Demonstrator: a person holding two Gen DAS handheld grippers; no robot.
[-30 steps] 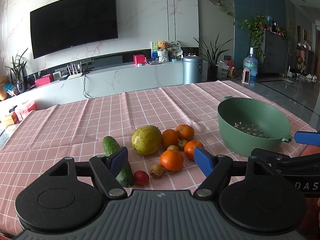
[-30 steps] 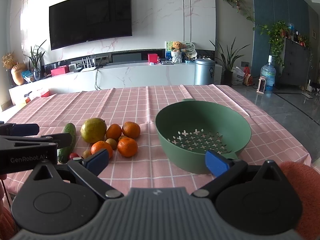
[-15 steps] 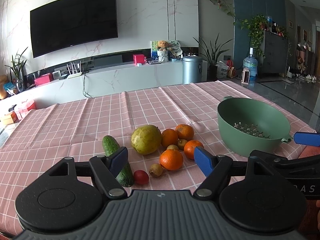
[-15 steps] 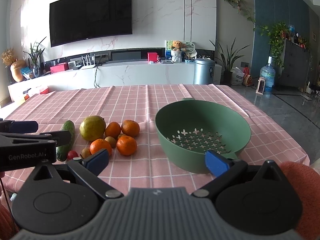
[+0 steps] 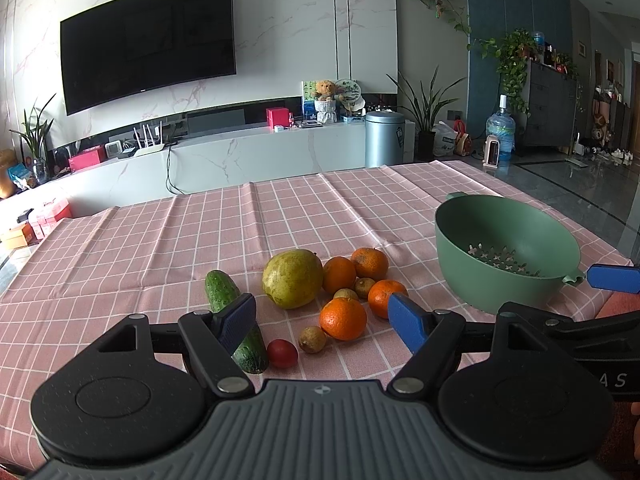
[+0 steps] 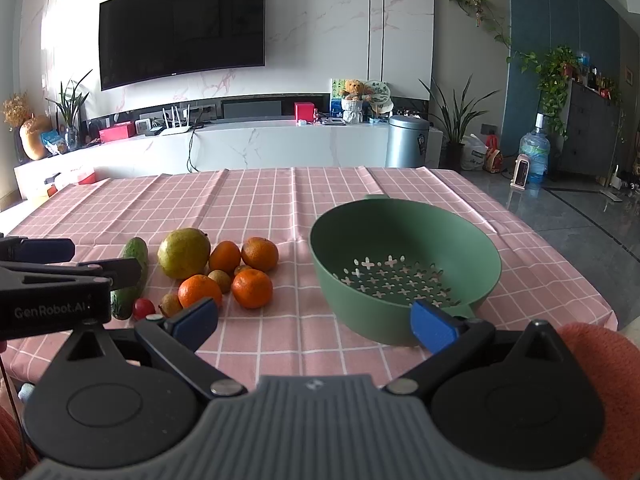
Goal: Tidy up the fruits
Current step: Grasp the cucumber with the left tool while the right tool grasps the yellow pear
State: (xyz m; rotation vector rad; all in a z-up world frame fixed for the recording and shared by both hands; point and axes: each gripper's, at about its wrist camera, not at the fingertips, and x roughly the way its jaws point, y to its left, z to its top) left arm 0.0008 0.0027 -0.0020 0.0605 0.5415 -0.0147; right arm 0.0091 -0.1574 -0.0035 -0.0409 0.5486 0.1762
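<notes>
With both my left tool [image 5: 322, 316] and right tool [image 6: 314, 318] wide open and empty, the fruit [image 5: 343, 317] lay heaped left of the empty green colander [image 6: 404, 240], first pick pending.

Marble wall [image 6: 320, 20], black TV [image 6: 182, 28], white console [image 6: 280, 144], glossy grey floor [image 6: 580, 216].

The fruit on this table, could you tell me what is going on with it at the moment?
A person holds a gripper in each hand above a pink checked tablecloth. Both the left gripper and the right gripper are open and hold nothing. The fruit lies loose on the cloth: a pear, four oranges, a few small brown fruits, a cucumber and a small red fruit. The green colander beside them is empty, so nothing is sorted yet.
</notes>
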